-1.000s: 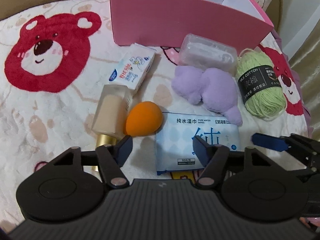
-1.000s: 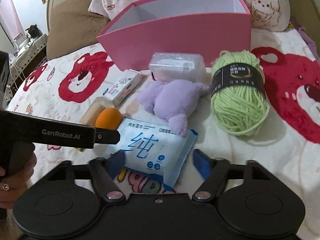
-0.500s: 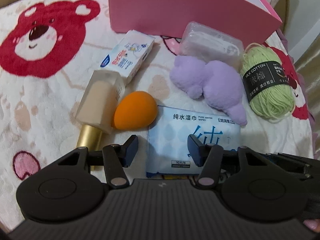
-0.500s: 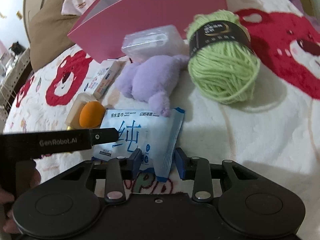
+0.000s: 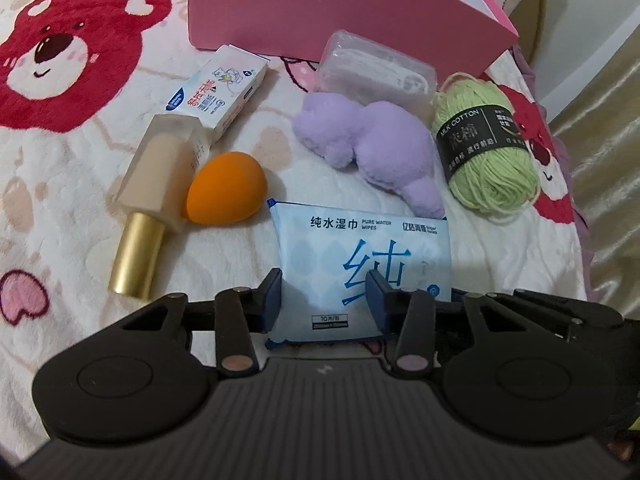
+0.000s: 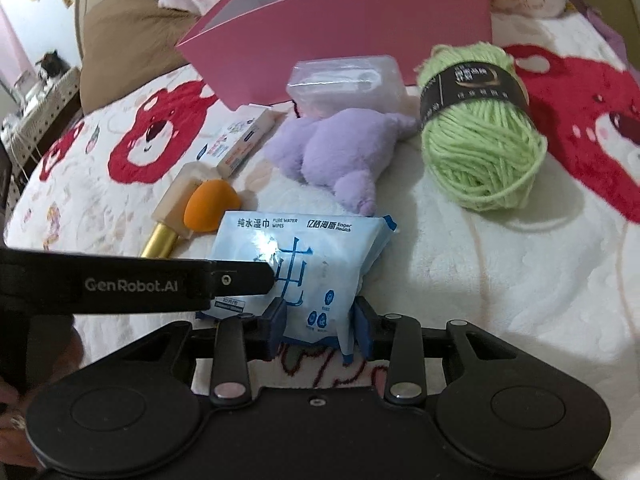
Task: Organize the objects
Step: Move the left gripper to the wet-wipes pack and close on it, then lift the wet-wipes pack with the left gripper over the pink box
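A bear-print blanket (image 5: 72, 184) covers the bed, and a pink box (image 6: 360, 36) stands open at its far side. In front of the box lie a green yarn ball (image 6: 480, 148), a purple plush toy (image 5: 372, 152) and a clear plastic case (image 5: 376, 72) touching the plush. The blue wet wipes pack (image 6: 304, 268) lies nearest. The right gripper (image 6: 320, 320) is narrowed onto the pack's near right end, both pads against it. The left gripper (image 5: 326, 298) straddles the pack's near left part, half open; whether its pads press the pack is hard to tell. Left of the pack lie a foundation bottle (image 5: 156, 192), a white carton (image 5: 224, 92) and an orange sponge (image 5: 226, 188) touching the bottle.
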`<state>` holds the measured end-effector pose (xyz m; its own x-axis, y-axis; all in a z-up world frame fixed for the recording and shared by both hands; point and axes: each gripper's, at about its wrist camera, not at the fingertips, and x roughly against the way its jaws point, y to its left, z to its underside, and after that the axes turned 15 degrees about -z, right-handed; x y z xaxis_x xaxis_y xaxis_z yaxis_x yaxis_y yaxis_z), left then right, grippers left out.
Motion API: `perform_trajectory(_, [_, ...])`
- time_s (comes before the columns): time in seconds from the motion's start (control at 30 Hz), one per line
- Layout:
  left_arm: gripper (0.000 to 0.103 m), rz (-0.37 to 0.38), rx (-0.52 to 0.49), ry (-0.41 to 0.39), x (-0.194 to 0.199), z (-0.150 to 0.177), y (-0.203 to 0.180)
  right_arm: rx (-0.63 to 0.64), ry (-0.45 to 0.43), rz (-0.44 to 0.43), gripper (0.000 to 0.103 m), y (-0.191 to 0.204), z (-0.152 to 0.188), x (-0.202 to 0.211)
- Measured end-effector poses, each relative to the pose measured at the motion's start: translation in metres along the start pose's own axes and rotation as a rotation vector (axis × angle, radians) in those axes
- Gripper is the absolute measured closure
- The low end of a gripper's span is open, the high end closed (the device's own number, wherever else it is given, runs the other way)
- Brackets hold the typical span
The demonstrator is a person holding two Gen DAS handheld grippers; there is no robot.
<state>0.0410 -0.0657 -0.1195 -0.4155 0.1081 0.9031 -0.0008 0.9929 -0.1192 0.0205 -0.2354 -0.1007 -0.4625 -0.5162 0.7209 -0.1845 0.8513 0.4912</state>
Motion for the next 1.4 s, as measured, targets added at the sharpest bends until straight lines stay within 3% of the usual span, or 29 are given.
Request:
perform_trajectory(0.1, [0.062, 0.027, 0.022, 0.007, 0.006, 0.000, 0.004, 0.035, 0.003, 0.017, 0.062, 0.008, 0.000, 0.007])
perform_trajectory(0.27, [0.062, 0.093, 0.055, 0.002, 0.021, 0.002, 0.010, 0.113, -0.017, 0.045, 0.053, 0.024, -0.006, 0.021])
perform_trajectory(0.47, [0.065, 0.116, 0.058, -0.072, 0.043, -0.001, 0.012, 0.167, -0.036, 0.049, 0.043, 0.039, -0.014, 0.031])
perform_trajectory(0.53, [0.065, 0.144, 0.062, -0.084, 0.049, -0.003, 0.014, 0.171, -0.047, 0.043, 0.035, 0.043, -0.017, 0.033])
perform_trajectory(0.87, [0.065, 0.193, 0.057, -0.169, 0.076, -0.009, 0.021, 0.223, -0.093, 0.045, 0.027, 0.064, -0.031, 0.050])
perform_trajectory(1.4, [0.064, 0.141, -0.037, -0.266, 0.136, -0.045, 0.009, 0.371, -0.103, 0.024, 0.023, 0.098, -0.076, 0.089])
